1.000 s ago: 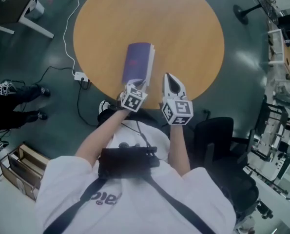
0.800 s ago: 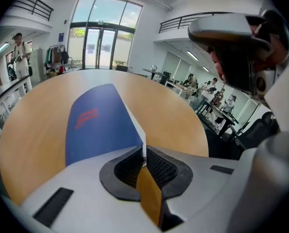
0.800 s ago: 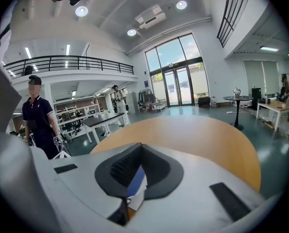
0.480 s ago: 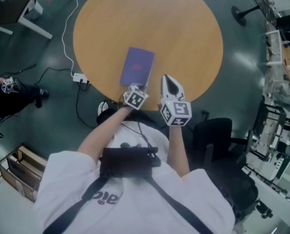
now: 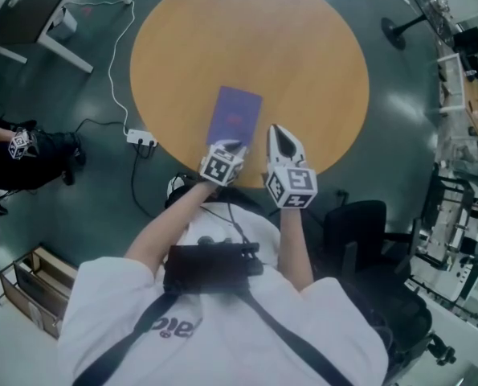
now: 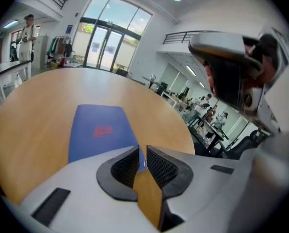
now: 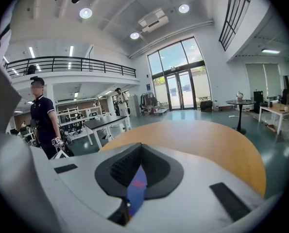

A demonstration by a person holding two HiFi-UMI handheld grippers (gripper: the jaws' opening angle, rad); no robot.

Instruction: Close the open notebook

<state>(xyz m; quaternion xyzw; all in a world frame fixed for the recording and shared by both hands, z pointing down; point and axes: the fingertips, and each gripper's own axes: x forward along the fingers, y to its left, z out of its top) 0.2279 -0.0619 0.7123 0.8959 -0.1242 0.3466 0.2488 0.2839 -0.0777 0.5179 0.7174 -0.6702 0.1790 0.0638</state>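
A blue notebook point(image 5: 236, 117) lies shut and flat on the round wooden table point(image 5: 303, 55), near its front edge. In the left gripper view the notebook point(image 6: 98, 130) shows a red mark on its cover. My left gripper point(image 5: 232, 145) hovers at the notebook's near edge, jaws drawn together to a thin slit with nothing in them point(image 6: 142, 149). My right gripper point(image 5: 276, 129) sits just right of the notebook over bare table, its fingers meeting in a point. In the right gripper view a strip of the blue notebook point(image 7: 137, 183) shows through the gap behind the right gripper's point(image 7: 141, 147) tips.
A white cable and power strip point(image 5: 140, 139) lie on the floor left of the table. A person in dark clothes point(image 5: 22, 155) stands at far left. A black chair point(image 5: 359, 223) is at the right, with benches and equipment beyond. Cardboard boxes point(image 5: 30, 288) sit lower left.
The notebook's cover, raised with white page edges showing a second ago, now lies flat and closed. The left gripper stays at its near edge; the right gripper has hardly moved.
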